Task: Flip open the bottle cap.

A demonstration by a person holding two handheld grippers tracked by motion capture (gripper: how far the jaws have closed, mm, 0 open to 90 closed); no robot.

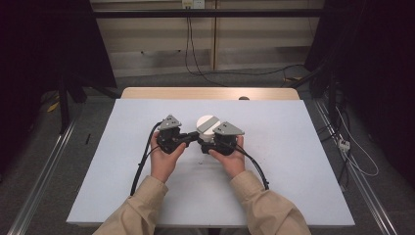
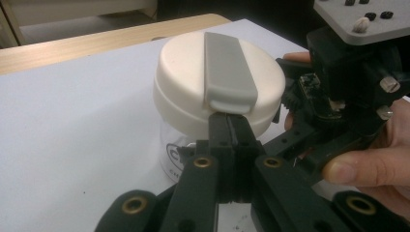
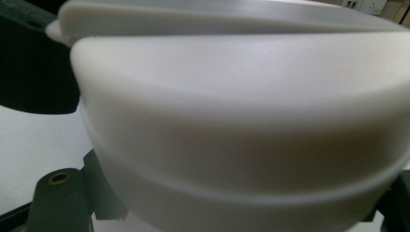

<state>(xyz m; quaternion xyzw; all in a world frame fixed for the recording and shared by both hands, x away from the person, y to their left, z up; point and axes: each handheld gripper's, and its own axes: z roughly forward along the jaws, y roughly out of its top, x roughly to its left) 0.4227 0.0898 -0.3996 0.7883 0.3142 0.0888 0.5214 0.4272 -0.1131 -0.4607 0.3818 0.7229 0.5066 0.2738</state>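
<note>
Left gripper (image 2: 231,126), our jaws pressed together, touches the grey tab of the white-lidded clear round jar (image 1: 207,128) near the tabletop's middle, while our right gripper (image 1: 215,142) clamps that jar.

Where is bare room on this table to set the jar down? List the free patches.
Free: the white table sheet left of the left gripper, right of the right gripper, and the far strip between the jar and the wooden edge. The near strip is partly taken by the forearms. Crowded: the middle, where both grippers and their cables meet at the jar.
</note>
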